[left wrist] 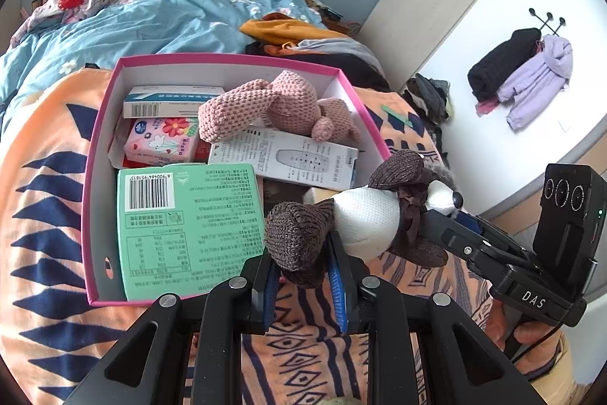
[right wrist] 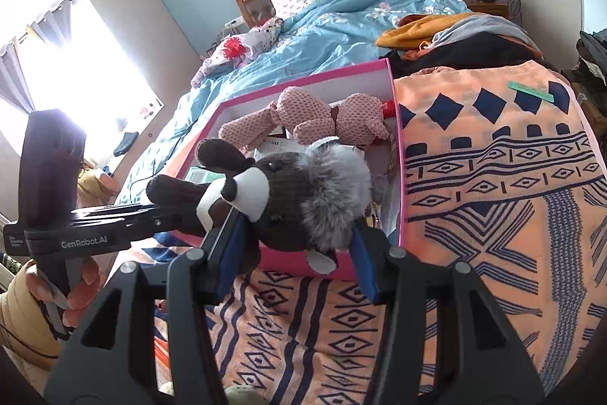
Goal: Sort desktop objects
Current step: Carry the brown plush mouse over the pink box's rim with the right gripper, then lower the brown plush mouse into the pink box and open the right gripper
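Both grippers' blue pads half-buried in brown plush toy (left wrist: 364, 222), box (left wrist: 227, 61) beyond.

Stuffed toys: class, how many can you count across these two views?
2. A pink knitted toy lies inside the pink box; a brown-and-white plush dog is held by both grippers at the box's near corner. Others may be buried.

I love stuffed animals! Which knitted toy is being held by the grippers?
The brown-and-white knitted toy animal, gripped by the left gripper and the right gripper. The pink knitted toy lies untouched inside the pink box.
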`<action>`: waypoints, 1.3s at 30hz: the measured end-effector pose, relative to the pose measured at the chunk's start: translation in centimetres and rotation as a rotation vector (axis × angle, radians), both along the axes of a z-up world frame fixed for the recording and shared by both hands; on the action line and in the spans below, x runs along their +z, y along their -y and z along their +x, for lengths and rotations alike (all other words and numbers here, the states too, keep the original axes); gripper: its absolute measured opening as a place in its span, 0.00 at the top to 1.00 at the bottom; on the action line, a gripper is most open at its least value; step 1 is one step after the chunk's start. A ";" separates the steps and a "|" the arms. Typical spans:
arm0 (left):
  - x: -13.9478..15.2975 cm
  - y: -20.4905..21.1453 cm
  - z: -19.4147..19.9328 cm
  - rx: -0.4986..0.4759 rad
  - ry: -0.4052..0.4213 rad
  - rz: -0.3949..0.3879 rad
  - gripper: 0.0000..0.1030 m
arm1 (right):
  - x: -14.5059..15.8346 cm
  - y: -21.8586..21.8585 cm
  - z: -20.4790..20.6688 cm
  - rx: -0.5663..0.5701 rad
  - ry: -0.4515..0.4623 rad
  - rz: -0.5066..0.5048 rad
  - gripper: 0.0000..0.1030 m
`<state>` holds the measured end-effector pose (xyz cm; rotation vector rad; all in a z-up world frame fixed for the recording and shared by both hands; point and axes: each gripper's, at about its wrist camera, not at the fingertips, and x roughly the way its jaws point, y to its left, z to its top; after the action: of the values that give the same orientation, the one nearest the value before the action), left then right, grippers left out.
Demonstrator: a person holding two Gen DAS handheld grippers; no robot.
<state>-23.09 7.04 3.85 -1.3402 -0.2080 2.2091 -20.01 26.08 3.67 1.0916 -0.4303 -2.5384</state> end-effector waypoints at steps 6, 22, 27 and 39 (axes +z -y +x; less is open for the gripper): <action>-0.6 -0.4 -0.8 0.010 0.007 -0.021 0.78 | -0.7 0.1 -1.0 -0.003 0.015 0.009 0.48; -2.5 -1.2 -1.8 0.022 0.030 -0.075 0.79 | -2.1 0.7 -2.7 -0.002 0.054 0.073 0.47; -2.6 -1.6 -1.9 0.020 0.024 -0.084 0.79 | -2.5 0.7 -2.9 -0.007 0.068 0.101 0.47; -2.7 -2.1 -1.8 0.015 0.007 -0.107 0.79 | -3.1 0.9 -3.4 0.001 0.089 0.140 0.46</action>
<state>-24.93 9.13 1.18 -1.4079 -0.1042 2.2566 -23.44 25.22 0.54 1.2583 -0.2781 -2.5588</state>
